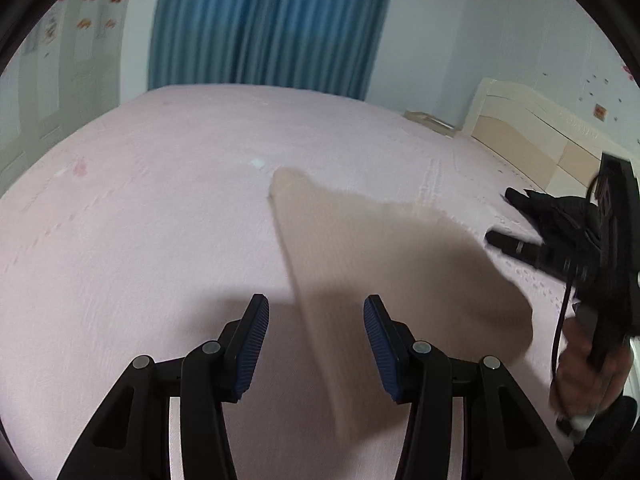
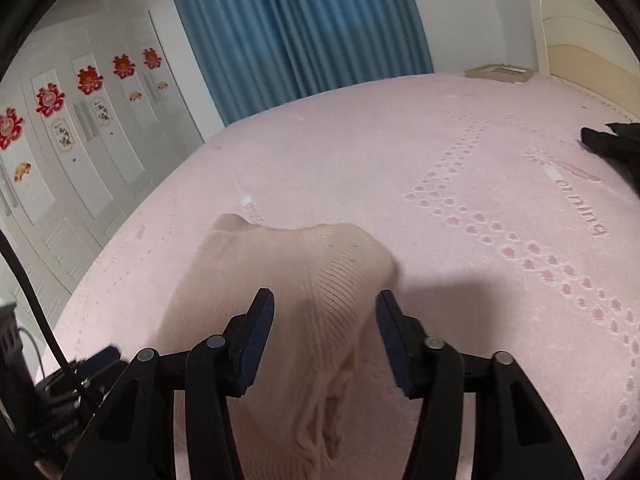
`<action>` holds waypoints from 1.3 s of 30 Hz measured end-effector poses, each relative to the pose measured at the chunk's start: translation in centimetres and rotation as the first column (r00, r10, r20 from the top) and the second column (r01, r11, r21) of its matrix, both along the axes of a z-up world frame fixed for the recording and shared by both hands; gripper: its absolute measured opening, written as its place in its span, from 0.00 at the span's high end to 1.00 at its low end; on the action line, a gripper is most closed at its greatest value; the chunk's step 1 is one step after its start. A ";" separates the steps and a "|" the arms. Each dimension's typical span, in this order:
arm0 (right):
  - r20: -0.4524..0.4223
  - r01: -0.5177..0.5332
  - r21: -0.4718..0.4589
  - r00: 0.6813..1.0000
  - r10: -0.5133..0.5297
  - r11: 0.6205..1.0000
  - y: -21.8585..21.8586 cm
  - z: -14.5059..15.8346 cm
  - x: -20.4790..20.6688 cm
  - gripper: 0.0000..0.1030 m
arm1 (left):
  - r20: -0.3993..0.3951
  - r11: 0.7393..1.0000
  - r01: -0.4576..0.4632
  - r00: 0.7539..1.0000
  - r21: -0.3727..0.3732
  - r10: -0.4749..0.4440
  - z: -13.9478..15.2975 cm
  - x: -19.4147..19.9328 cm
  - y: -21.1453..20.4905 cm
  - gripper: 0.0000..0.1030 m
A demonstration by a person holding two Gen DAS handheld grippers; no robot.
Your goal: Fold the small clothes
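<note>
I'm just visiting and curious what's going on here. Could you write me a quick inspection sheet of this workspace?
Surface: pink bedspread with embossed pattern.
Job's things: beige knit garment lying partly bunched.
Clutter: black cloth far right; flat item near headboard.
Grippers: left gripper and right gripper open over the garment, not pinching it.
Cables: black cable on right tool.
Surroundings: blue curtain, white wardrobe.

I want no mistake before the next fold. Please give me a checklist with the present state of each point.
1. Beige knit garment on the pink bed: ok.
2. Left tool open, nothing gripped: ok.
3. Right tool open above the garment: ok.
4. Garment lying flat: not ok, it is bunched.
5. Black item apart from the garment: ok.
6. Which edge to take: cannot tell.
</note>
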State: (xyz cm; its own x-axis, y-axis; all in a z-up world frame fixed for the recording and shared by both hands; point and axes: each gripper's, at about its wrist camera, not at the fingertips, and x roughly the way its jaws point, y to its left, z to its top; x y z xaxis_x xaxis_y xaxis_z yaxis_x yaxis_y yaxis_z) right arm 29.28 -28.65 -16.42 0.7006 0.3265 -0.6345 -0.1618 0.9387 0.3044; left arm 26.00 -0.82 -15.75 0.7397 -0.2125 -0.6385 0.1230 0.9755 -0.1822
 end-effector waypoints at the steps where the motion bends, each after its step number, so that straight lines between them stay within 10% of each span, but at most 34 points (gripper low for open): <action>1: -0.011 -0.005 -0.007 1.000 0.005 1.000 0.0 0.1 0.3 0.61 | 0.002 1.000 0.018 1.000 0.005 -0.018 0.3 0.8 -0.4 0.54; 8: -0.075 -0.071 -0.011 0.995 0.070 0.997 2.2 0.3 5.5 0.69 | -0.048 0.996 0.077 0.996 0.035 -0.075 -0.8 5.8 -1.9 0.78; 20: -0.095 -0.018 -0.228 0.995 -0.004 0.974 4.0 -4.2 7.9 0.79 | -0.034 0.993 0.081 0.996 0.084 -0.078 -3.1 5.7 -1.8 0.79; 39: -0.112 -0.002 -0.206 0.993 -0.022 0.978 3.5 -5.1 9.0 0.79 | -0.010 0.994 0.062 0.998 0.093 -0.061 -3.3 5.1 -2.3 0.79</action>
